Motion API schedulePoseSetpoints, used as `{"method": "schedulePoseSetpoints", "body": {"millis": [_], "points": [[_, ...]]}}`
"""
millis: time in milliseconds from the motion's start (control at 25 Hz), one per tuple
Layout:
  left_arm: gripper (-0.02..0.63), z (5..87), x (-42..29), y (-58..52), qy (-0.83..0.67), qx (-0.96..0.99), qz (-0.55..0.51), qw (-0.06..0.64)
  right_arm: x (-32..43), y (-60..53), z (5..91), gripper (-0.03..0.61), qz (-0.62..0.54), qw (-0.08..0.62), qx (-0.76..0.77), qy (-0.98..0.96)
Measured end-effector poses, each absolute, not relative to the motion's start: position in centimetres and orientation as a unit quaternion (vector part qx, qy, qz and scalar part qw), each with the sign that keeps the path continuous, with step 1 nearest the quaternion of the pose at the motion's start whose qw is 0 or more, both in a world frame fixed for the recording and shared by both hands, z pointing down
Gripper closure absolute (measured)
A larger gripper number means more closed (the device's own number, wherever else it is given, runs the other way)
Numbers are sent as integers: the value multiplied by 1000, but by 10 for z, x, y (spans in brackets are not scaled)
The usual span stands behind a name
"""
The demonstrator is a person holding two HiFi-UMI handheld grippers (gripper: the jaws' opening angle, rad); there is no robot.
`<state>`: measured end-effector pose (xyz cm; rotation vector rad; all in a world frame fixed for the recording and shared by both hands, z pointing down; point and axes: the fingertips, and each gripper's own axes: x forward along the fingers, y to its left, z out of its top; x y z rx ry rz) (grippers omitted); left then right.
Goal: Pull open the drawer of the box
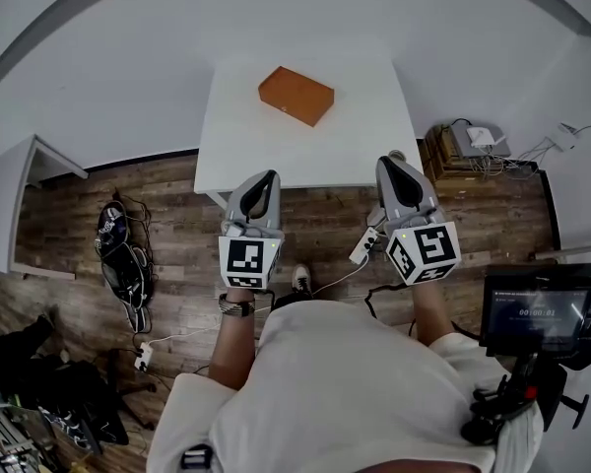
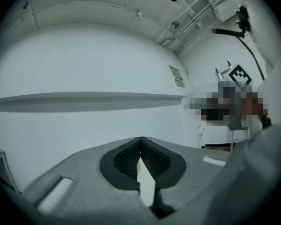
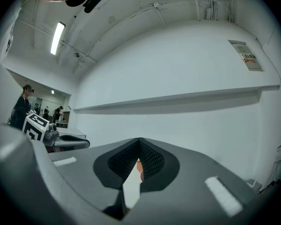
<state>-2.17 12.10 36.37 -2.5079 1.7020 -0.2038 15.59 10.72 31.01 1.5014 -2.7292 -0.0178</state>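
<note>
An orange-brown box (image 1: 295, 95) lies flat on the far part of a white table (image 1: 374, 146); no drawer stands out from it. Both grippers are held near the person's body, short of the table's near edge and well apart from the box. My left gripper (image 1: 263, 183) points toward the table with its jaws together and nothing between them. My right gripper (image 1: 391, 166) also has its jaws together and empty. In the left gripper view the left gripper (image 2: 140, 139) aims at a white wall, and in the right gripper view the right gripper (image 3: 139, 140) does too, with the tips meeting.
Wood floor lies under and around the table. A power strip and cables (image 1: 366, 246) sit near the table's right leg. A dark bag with cords (image 1: 123, 254) is on the floor at left, wooden crates with devices (image 1: 463, 151) at right. A monitor on a stand (image 1: 537, 308) is close at right.
</note>
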Motion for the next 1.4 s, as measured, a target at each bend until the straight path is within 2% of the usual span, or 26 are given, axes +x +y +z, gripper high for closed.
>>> {"method": "schedulePoseSetpoints", "body": {"millis": [800,1400], "points": [[607,390,-88,9,528,-843,-96,37,91,8,318,577,-7,21,521,-853],[607,426,-98,-32,533,-837,-122,3,78,-40,335,577,5,40,518,-855]]}}
